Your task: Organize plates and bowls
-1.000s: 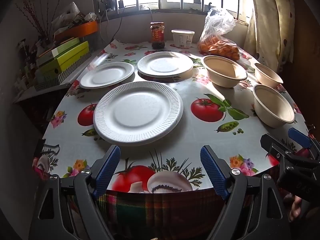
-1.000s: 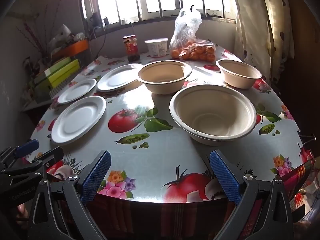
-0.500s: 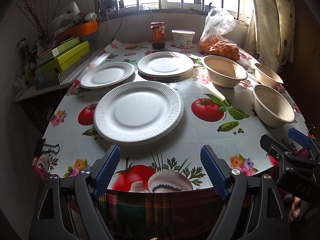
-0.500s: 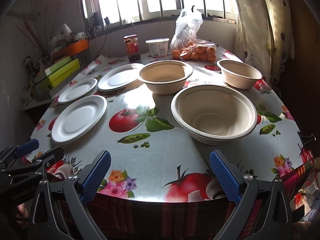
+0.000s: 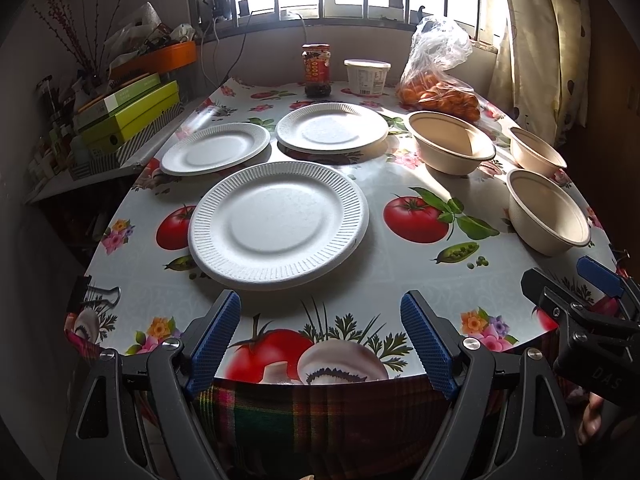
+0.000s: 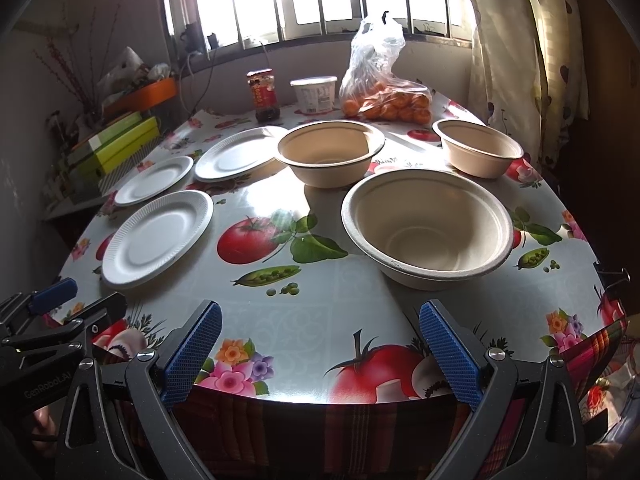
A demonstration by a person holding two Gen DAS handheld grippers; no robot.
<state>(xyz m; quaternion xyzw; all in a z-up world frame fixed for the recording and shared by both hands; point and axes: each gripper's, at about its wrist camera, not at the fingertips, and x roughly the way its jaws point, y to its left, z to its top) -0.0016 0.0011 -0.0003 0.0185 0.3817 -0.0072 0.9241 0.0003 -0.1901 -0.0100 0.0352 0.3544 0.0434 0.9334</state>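
Note:
Three white plates lie on the table: a large near one (image 5: 278, 226) (image 6: 158, 236), a smaller one at the far left (image 5: 216, 148) (image 6: 154, 180), and one at the back (image 5: 332, 128) (image 6: 236, 154). Three beige bowls stand on the right: a near one (image 6: 427, 226) (image 5: 548, 212), a middle one (image 6: 330, 152) (image 5: 450, 142) and a small far one (image 6: 478, 152) (image 5: 538, 152). My left gripper (image 5: 320, 338) is open and empty at the table's front edge, before the large plate. My right gripper (image 6: 320, 350) is open and empty before the near bowl.
A jar (image 5: 317, 70), a white tub (image 5: 367, 77) and a bag of oranges (image 5: 438, 88) stand at the back by the window. Green boxes (image 5: 128, 118) sit on a shelf to the left. A curtain (image 5: 548, 40) hangs on the right.

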